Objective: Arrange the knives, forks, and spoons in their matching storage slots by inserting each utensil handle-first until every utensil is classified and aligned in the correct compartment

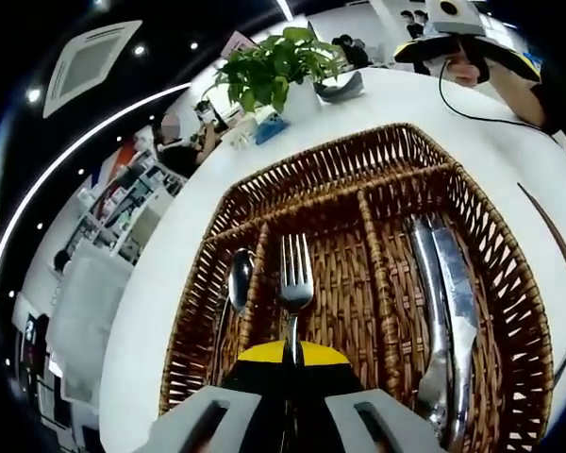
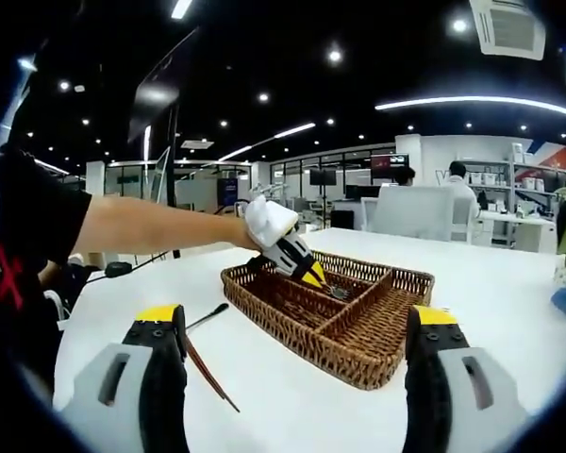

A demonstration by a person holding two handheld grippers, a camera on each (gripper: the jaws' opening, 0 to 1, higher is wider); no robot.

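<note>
Clamped between the left gripper (image 1: 285,396) jaws: a fork (image 1: 294,283), by its handle, tines pointing away from the camera, long axis running along the wicker basket (image 1: 509,311) dividers. Sits over the basket's middle lengthwise slot. Just left of it, past a divider, lies a spoon (image 1: 239,276), bowl pointing the same way. Two knives (image 1: 445,321) lie side by side in the slot to the right, parallel to the fork. Beyond the far rim of the basket, a potted plant (image 1: 274,66) on the white table (image 1: 160,274).

From the right gripper view, seen from the side: same basket (image 2: 292,321) with the left gripper (image 2: 316,276) tilted down into it, held in a gloved hand (image 2: 264,222). Right gripper (image 2: 292,363) jaws spread wide apart, holding nothing, well short of the basket. Near the basket's left end on the table (image 2: 491,274), a thin dark stick (image 2: 208,373) and a black cable (image 2: 208,314).
</note>
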